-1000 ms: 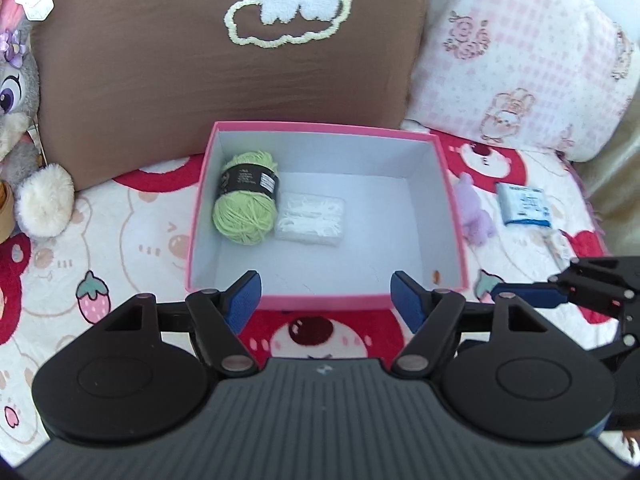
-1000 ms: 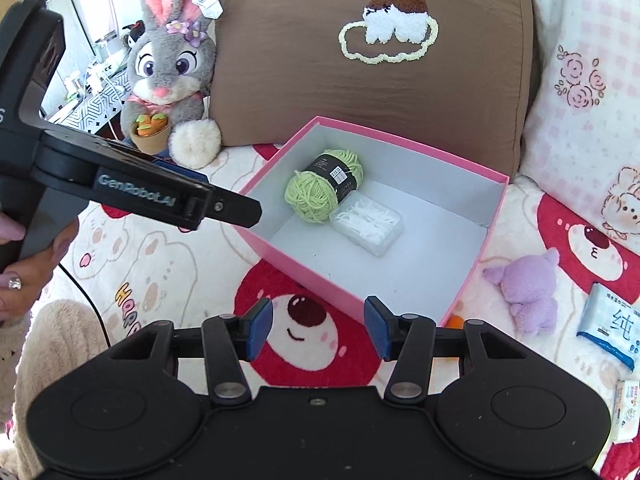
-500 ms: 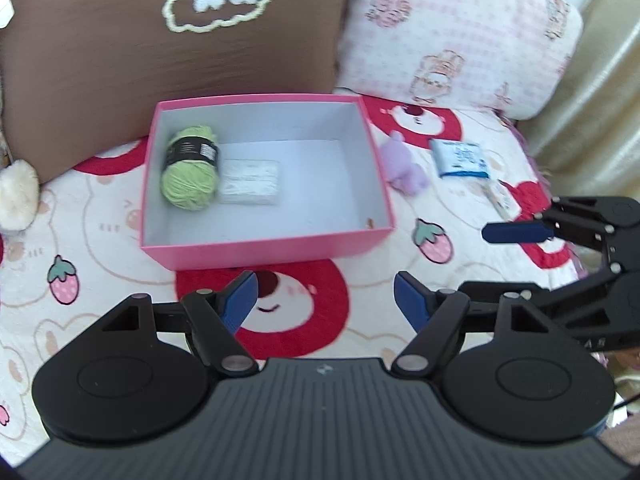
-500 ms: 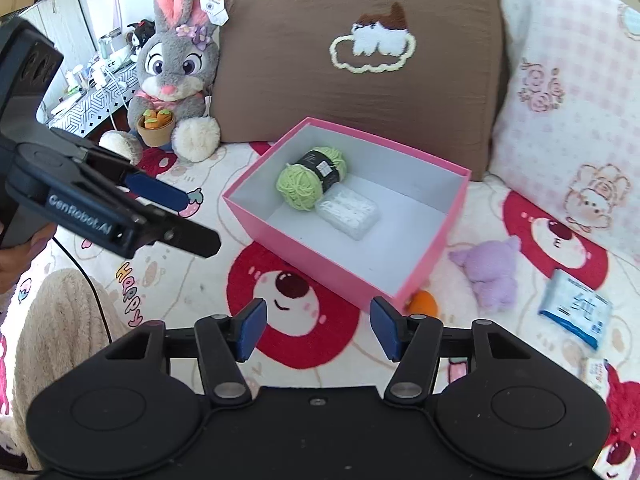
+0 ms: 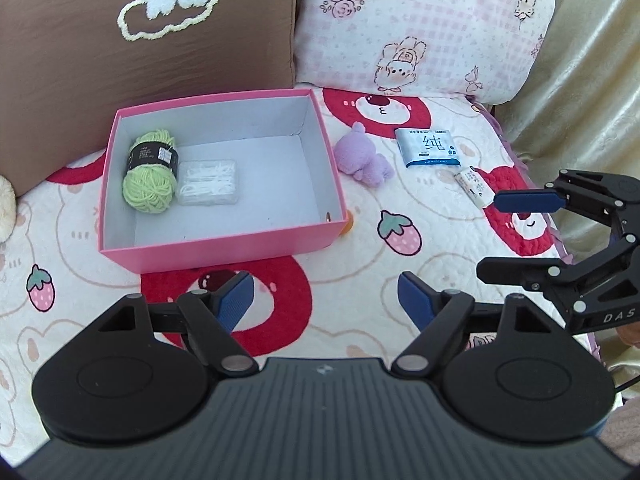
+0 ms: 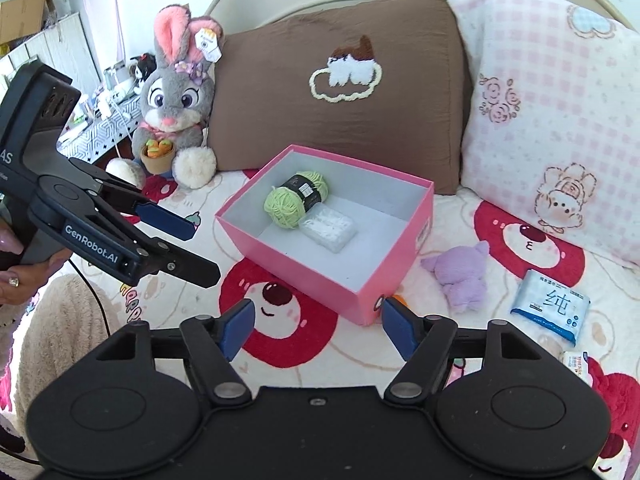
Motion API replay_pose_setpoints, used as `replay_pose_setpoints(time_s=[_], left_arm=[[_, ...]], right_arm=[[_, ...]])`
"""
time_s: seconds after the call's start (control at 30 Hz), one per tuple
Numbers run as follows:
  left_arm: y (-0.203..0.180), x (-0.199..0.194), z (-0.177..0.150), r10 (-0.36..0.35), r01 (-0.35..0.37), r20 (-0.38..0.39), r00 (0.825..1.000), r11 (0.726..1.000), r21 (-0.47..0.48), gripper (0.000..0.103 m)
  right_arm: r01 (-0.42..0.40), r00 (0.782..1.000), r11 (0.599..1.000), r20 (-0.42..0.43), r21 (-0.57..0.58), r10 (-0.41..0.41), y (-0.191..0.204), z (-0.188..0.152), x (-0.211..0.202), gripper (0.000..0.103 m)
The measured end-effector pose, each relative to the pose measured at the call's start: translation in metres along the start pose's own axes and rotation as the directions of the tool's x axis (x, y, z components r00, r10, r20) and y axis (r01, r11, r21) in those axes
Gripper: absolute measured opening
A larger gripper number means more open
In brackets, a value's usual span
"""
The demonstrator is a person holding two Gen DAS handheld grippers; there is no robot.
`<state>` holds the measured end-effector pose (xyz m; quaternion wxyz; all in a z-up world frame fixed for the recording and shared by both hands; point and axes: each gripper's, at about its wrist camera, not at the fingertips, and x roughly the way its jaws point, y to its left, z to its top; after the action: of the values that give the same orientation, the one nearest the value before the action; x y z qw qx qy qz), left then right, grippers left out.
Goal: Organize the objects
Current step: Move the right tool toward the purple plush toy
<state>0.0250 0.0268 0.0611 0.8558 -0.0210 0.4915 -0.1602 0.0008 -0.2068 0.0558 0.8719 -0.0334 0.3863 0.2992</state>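
**Clerk:** Item one, the container?

**Me:** Pink box [image 5: 224, 242], rectangular card, smooth grey-white lining. It sits ahead of my left gripper [image 5: 325, 298] and a little to its left; ahead of my right gripper [image 6: 316, 324], its near corner almost between the blue ribbed pads [image 6: 236, 326]. Both sets of jaws are spread wide, nothing in them.

**Clerk:** Contents?

**Me:** Green yarn ball [image 5: 151, 178], fuzzy wound strands with a black paper band, against the box's left wall as my left jaws see it. Touching it, a clear plastic packet [image 5: 208, 182] of white stringy bits, flat and crinkled.

**Clerk:** Loose items?

**Me:** All on the quilted bear-print bedspread [image 5: 420, 276], right of the box. Purple plush toy [image 5: 362, 158], soft and lumpy, just beside the box. Blue-and-white tissue pack [image 5: 428, 147], glossy film, further right. A small slim box [image 5: 474, 188] beyond that, near my right gripper's upper finger. An orange object [image 6: 398, 302] peeks from behind the box's near corner; I cannot tell what it is.

**Clerk:** Differences between views?

**Me:** Only the right view shows the grey plush rabbit [image 6: 176, 100] with its carrot pot, and the hand [image 6: 18, 276] gripping my left handle. The left view shows my right gripper [image 5: 520, 236] side-on. Both show the brown pillow [image 6: 340, 92] and the pink checked pillow [image 5: 420, 24], cotton, behind the box.
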Motion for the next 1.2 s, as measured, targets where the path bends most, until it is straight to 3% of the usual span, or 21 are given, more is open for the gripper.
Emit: replay_pose_setpoints(time_s=[0.13, 0.27, 0.5, 0.67, 0.87, 1.07, 1.2], left_arm=[[-0.012, 0.011, 0.005, -0.019, 0.019, -0.012, 1.000, 1.000, 0.001, 0.083], [-0.027, 0.023, 0.012, -0.026, 0.026, -0.004, 1.000, 0.999, 0.029, 0.085], [-0.048, 0.054, 0.035, -0.038, 0.038, 0.001, 0.999, 0.998, 0.056, 0.092], [-0.067, 0.078, 0.056, -0.010, 0.008, 0.016, 1.000, 0.994, 0.105, 0.095], [-0.080, 0.106, 0.077, -0.019, 0.005, 0.094, 0.995, 0.990, 0.144, 0.095], [-0.090, 0.143, 0.101, 0.009, -0.034, 0.129, 0.992, 0.980, 0.196, 0.092], [-0.096, 0.171, 0.113, -0.006, -0.022, 0.118, 0.993, 0.972, 0.235, 0.090]], right_arm=[[0.019, 1.000, 1.000, 0.021, 0.015, -0.019, -0.010, -0.007, 0.001, 0.077], [0.045, 0.998, 0.999, 0.049, 0.028, -0.047, -0.020, -0.013, 0.003, 0.084], [0.116, 0.989, 0.993, 0.086, 0.037, -0.119, -0.035, -0.022, 0.012, 0.084], [0.171, 0.978, 0.985, 0.120, 0.014, -0.172, -0.041, -0.030, 0.020, 0.085], [0.211, 0.959, 0.975, 0.180, 0.067, -0.220, -0.066, -0.033, 0.034, 0.086], [0.232, 0.945, 0.967, 0.213, 0.101, -0.249, -0.089, -0.037, 0.055, 0.086], [0.249, 0.933, 0.963, 0.241, 0.101, -0.267, -0.099, -0.042, 0.066, 0.086]])
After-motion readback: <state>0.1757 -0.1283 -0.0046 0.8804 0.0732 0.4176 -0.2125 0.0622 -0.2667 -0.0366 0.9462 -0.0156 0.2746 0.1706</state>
